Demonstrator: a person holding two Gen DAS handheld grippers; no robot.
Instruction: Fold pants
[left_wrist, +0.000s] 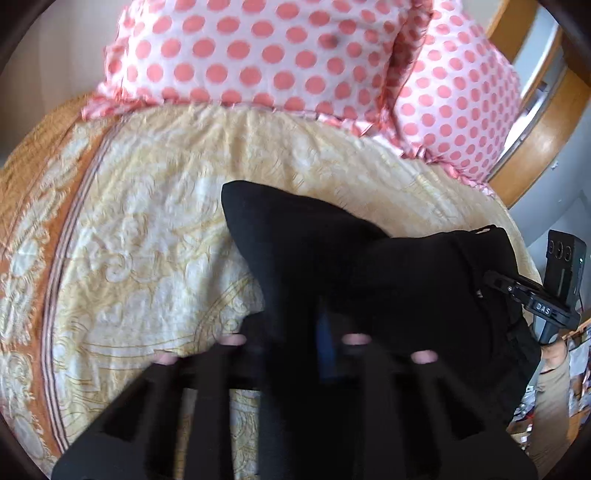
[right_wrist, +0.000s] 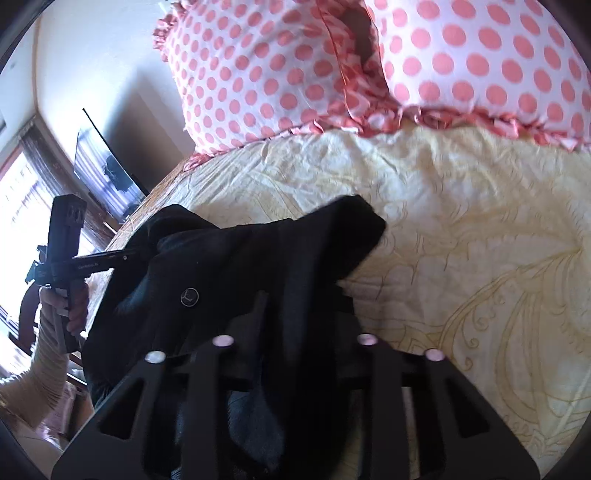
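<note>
Left wrist view first: at the far left an orange-bordered bedspread (left_wrist: 140, 206) is seen spread over the bed, and the black pants (left_wrist: 369, 266) are bunched above it, right of centre. The left gripper (left_wrist: 295, 325) is closed on the pants, cloth being pinched between its fingers. Two polka-dot pillows (left_wrist: 280, 55) are propped behind. At the right edge the right gripper (left_wrist: 517, 291) is seen side-on, its tip buried in the cloth.

Right wrist view, from the left: the left gripper (right_wrist: 122, 258) is seen at the edge, gripped by a hand (right_wrist: 70, 306), its tip lost in the pants (right_wrist: 236, 273). A round button (right_wrist: 189, 296) is shown on the cloth. The right gripper (right_wrist: 295, 317) is clamped on the fabric. Pale bedspread (right_wrist: 480, 240) fills the right.
</note>
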